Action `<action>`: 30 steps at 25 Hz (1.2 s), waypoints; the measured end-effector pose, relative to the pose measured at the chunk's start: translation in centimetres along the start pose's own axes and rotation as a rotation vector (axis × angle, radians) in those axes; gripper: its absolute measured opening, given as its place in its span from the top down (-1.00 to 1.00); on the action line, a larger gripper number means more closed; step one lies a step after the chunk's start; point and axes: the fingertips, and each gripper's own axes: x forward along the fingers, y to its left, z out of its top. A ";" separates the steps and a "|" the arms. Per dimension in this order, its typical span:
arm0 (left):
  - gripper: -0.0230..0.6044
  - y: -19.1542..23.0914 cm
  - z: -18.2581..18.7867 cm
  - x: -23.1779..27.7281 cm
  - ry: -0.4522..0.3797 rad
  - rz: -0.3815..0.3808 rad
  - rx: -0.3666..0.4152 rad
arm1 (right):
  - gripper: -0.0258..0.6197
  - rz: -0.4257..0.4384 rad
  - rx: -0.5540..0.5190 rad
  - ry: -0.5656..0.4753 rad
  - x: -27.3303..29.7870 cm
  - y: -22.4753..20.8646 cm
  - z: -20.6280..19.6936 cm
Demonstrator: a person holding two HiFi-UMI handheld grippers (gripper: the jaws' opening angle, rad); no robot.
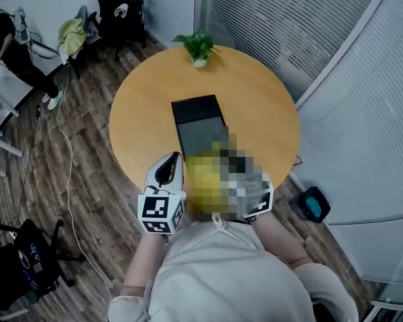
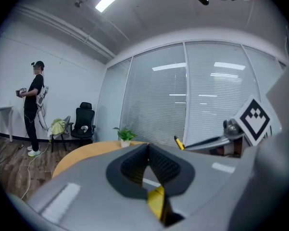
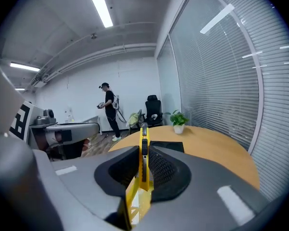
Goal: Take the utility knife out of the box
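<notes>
The yellow utility knife (image 3: 144, 153) stands upright between the pads of my right gripper (image 3: 144, 163), which is shut on it, raised well above the table. In the head view a mosaic patch hides most of that gripper (image 1: 256, 196) and the knife. The black box (image 1: 200, 123) lies open on the round wooden table (image 1: 261, 106); it also shows past the knife as the box (image 3: 167, 146). My left gripper (image 1: 167, 170) is held up beside the right one. Its jaws (image 2: 147, 150) meet at the tips, with a small yellow piece (image 2: 156, 201) low between them; I cannot tell what it is.
A potted plant (image 1: 198, 47) stands at the table's far edge. A person (image 1: 13, 52) stands at the back left near a desk, by a black chair (image 1: 117, 12). Blinds and glass walls run along the right. A cable (image 1: 67, 153) trails over the wooden floor.
</notes>
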 end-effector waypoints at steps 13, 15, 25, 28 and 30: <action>0.91 -1.3 3.0 -0.5 -0.062 -0.018 0.061 | 0.73 0.019 -0.013 -0.096 -1.7 1.1 2.7; 0.91 -1.2 3.0 -0.4 -0.062 -0.015 0.056 | 0.73 0.021 -0.018 -0.089 -1.7 1.2 2.5; 0.91 -1.1 2.4 -0.2 -0.053 -0.017 0.042 | 0.73 0.011 -0.011 -0.077 -1.5 1.2 1.9; 0.91 -1.0 2.2 -0.2 -0.050 -0.017 0.039 | 0.73 0.003 -0.012 -0.076 -1.4 1.2 1.7; 0.91 -1.0 2.1 -0.1 -0.046 -0.016 0.037 | 0.73 -0.002 -0.011 -0.074 -1.4 1.1 1.6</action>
